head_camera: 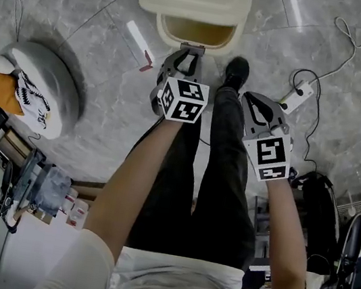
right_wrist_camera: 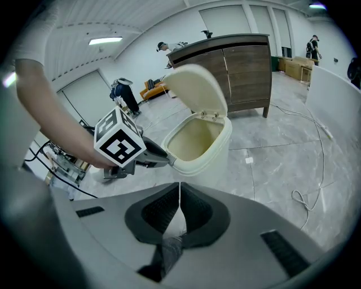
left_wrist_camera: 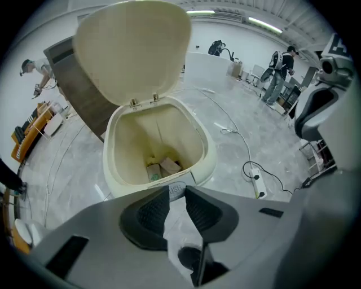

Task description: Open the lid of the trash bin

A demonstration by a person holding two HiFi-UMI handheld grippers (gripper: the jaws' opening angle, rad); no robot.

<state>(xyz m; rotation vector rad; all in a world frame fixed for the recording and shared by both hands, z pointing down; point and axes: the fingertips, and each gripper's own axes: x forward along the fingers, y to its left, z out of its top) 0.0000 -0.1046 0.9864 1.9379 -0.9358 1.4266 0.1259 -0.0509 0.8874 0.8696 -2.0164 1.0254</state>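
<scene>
Lid (left_wrist_camera: 132, 51) upright, upper centre; we hold left gripper (left_wrist_camera: 177, 191) slightly parted at trash bin (left_wrist_camera: 207, 153) front, right gripper (right_wrist_camera: 179, 186) closed, empty.

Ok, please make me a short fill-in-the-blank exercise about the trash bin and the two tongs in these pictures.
1. The lid of the trash bin is ___, not closed.
2. The right tongs are ___ and hold nothing.
3. The left tongs, slightly apart, point at the bin's ___ rim.
Missing words: open; shut; front.
</scene>
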